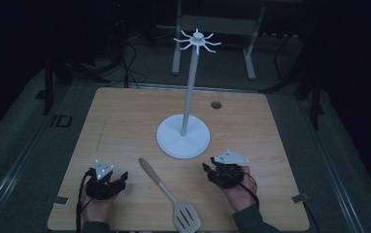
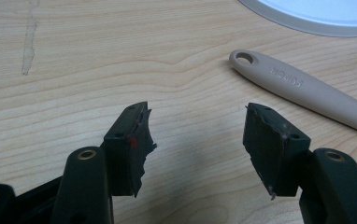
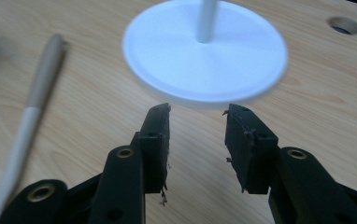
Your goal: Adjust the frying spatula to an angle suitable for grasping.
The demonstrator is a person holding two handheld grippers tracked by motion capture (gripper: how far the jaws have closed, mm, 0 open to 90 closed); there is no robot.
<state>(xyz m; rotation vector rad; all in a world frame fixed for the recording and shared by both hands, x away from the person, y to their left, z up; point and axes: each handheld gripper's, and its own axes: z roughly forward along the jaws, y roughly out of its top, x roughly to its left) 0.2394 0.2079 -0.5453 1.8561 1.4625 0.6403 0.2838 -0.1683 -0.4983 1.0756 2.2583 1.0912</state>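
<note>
Black left claw (image 1: 123, 175) low, jaws apart | right claw (image 1: 208, 168) low, apart | spatula (image 1: 170, 196) between

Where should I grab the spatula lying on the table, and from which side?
Grip the spatula on its straight handle, coming down from above with jaws across it. It lies flat, and the left gripper is open beside the handle's holed end.

Bare wooden counter (image 1: 125, 116) lies ahead of the left tool (image 2: 197, 126) — the beige slotted spatula (image 1: 166, 194) lies right of it, the white round-based stand (image 1: 183, 136) blocks the right tool (image 3: 197, 122).
</note>
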